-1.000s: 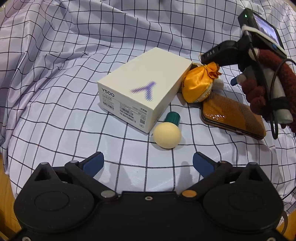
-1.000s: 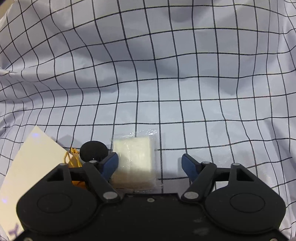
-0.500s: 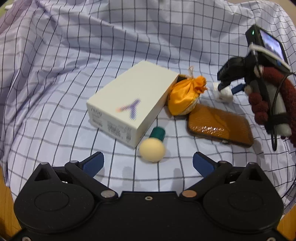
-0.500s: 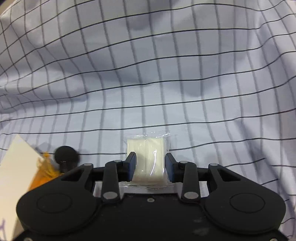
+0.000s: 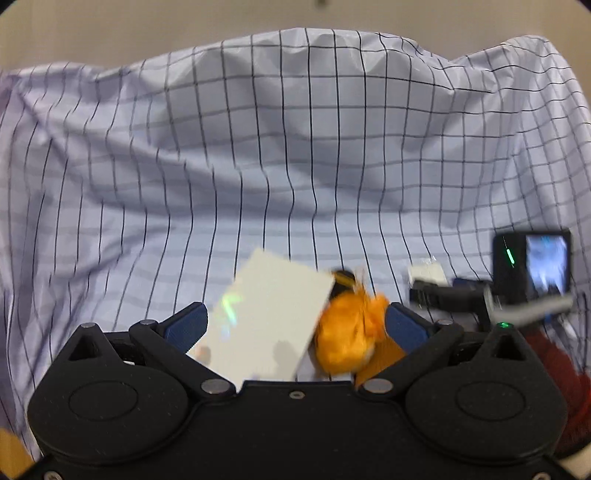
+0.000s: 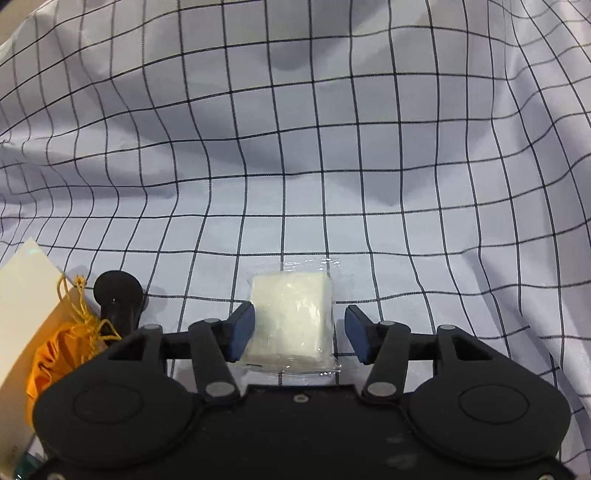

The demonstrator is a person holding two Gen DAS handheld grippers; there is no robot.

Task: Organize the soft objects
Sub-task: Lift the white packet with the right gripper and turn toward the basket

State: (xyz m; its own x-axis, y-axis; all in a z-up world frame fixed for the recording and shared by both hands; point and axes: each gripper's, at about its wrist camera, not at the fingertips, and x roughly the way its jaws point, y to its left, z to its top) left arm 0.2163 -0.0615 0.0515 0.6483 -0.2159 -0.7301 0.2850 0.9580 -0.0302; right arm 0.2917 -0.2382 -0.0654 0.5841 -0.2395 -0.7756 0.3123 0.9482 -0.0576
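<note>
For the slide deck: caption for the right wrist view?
Right claw open around wrapped white pad on checked cloth.

A pale lilac cloth [image 6: 295, 147] ruled in thin dark grid lines covers nearly everything in both views, rumpled into soft folds and shallow hollows, with shadows pooling in the creases. In the left wrist view its rim rises like a ridge toward twelve o'clock, and behind it stands a plain beige wall [image 5: 147, 29]. At seven o'clock a sliver of orange-brown surface [image 5: 11, 454], possibly a wooden bench, shows under the cloth edge. Light is even and diffuse.
</note>
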